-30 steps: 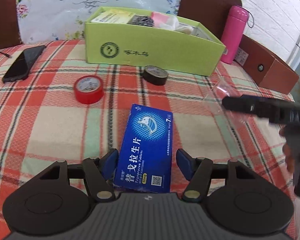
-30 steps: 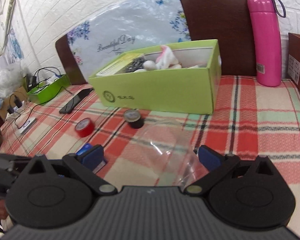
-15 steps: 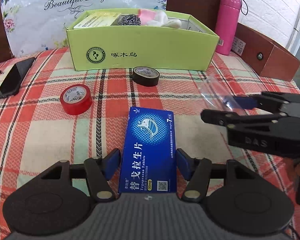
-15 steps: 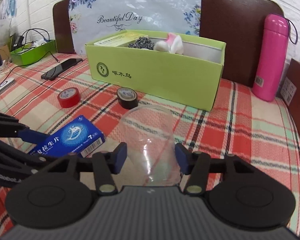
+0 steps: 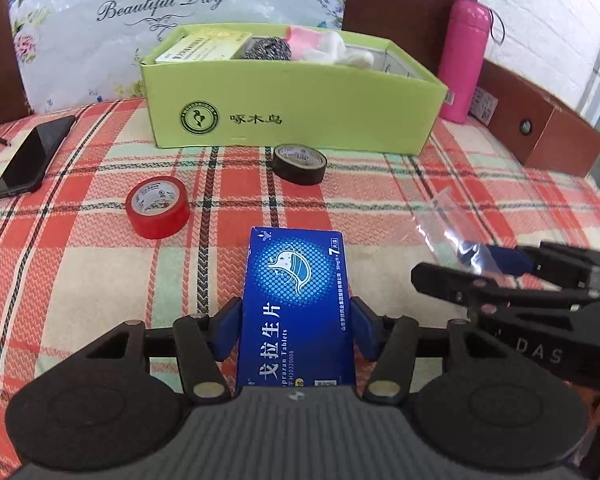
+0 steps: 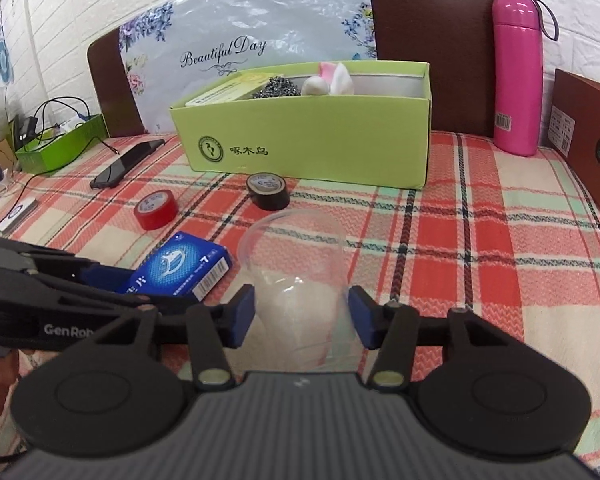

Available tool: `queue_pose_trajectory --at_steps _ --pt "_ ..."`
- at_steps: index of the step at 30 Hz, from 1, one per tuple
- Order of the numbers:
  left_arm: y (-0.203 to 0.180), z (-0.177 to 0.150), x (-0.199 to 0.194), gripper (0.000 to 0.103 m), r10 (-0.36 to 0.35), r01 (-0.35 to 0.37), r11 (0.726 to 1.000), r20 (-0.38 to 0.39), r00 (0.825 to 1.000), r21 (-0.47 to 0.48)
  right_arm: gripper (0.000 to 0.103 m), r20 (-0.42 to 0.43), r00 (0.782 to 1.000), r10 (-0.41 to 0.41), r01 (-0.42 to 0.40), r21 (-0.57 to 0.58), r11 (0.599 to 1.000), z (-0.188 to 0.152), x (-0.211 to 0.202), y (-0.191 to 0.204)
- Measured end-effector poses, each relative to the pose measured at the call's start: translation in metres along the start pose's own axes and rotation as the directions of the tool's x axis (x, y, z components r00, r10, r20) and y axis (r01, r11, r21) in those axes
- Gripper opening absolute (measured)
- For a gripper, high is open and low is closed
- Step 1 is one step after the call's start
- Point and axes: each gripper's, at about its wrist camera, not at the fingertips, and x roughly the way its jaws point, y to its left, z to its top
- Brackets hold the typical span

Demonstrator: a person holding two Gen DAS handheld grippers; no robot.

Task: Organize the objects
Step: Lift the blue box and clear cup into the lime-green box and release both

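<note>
The blue tablet box [image 5: 298, 304] is bracketed lengthwise by the left gripper [image 5: 296, 330], whose jaws have just narrowed onto its sides. The clear plastic cup [image 6: 300, 276], lying in front of the green box [image 6: 308, 148], is spanned by the right gripper [image 6: 302, 312], its jaws having closed to near the cup's walls, presumably for carrying there.

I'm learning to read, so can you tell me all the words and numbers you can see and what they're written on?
"Beautiful Day": flowered plastic bag behind the green box.
"啄木鸟", beside a round bird logo: green box.
"戈拉生片", "Tablets", "7": blue tablet box; its smaller print is too small.
"DAS": right gripper.
"GenRob", cut off: left gripper.
Tape roll labels, pink bottle's barcode sticker, brown box's label: too small to read.
</note>
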Motion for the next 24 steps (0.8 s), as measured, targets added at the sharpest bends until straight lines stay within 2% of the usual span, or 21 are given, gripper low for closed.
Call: queue_pose_trajectory --at_steps 8,17,24 --pt "0.002 0.029 -0.038 0.059 -0.064 0.064 0.998 0.089 0.994 -0.001 0.051 0.095 0.996 0.004 -0.003 -0.008 1.000 0.027 -0.029 0.008" --pt "-0.004 0.103 -0.069 0.059 -0.126 0.134 0.991 0.233 0.964 -0.019 0.051 0.226 0.973 -0.040 0.051 -0.047 0.998 0.078 -0.047 0.004" --pt "-0.013 0.154 -0.066 0.059 -0.142 0.161 0.986 0.281 0.949 -0.048 0.051 0.310 0.947 -0.081 0.099 -0.045 0.994 0.114 -0.042 -0.007"
